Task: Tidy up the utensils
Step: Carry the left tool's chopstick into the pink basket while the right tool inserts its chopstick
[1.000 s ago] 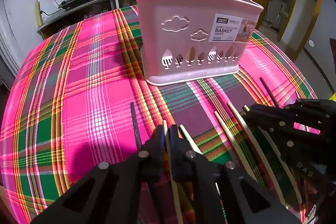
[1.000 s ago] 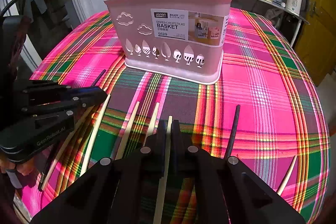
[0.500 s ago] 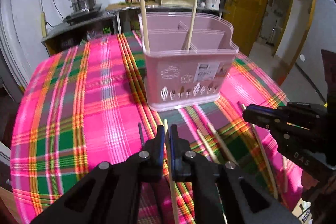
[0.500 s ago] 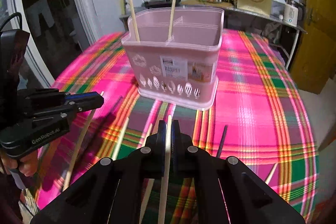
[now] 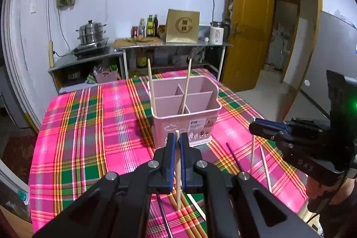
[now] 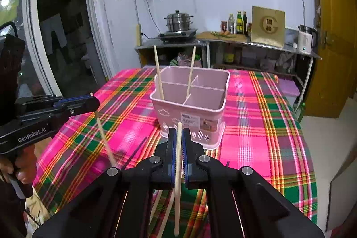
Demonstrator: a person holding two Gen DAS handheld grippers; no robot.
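A pink divided basket [image 5: 200, 114] [image 6: 191, 104] stands mid-table with two light wooden chopsticks [image 5: 150, 79] [image 6: 158, 73] upright in its compartments. My left gripper [image 5: 177, 137] hangs above the cloth in front of it, shut on a light chopstick [image 5: 178, 171] that points down. My right gripper [image 6: 179, 133] is at a similar height, shut on another light chopstick [image 6: 178, 182]. Each gripper also appears in the other's view: the right gripper [image 5: 267, 127] at the right, the left gripper [image 6: 89, 102] at the left, both with their sticks hanging.
Loose chopsticks lie on the pink plaid tablecloth [image 5: 89, 126], among them a dark one [image 5: 233, 155] and a light one [image 5: 265, 168]. A counter [image 5: 138, 46] with a steamer pot, bottles and a kettle lines the back wall. A yellow door [image 5: 250, 26] stands at the right.
Both grippers rose from the table, each lifting its chopstick off the cloth. The basket now looks smaller and its inside dividers show from above.
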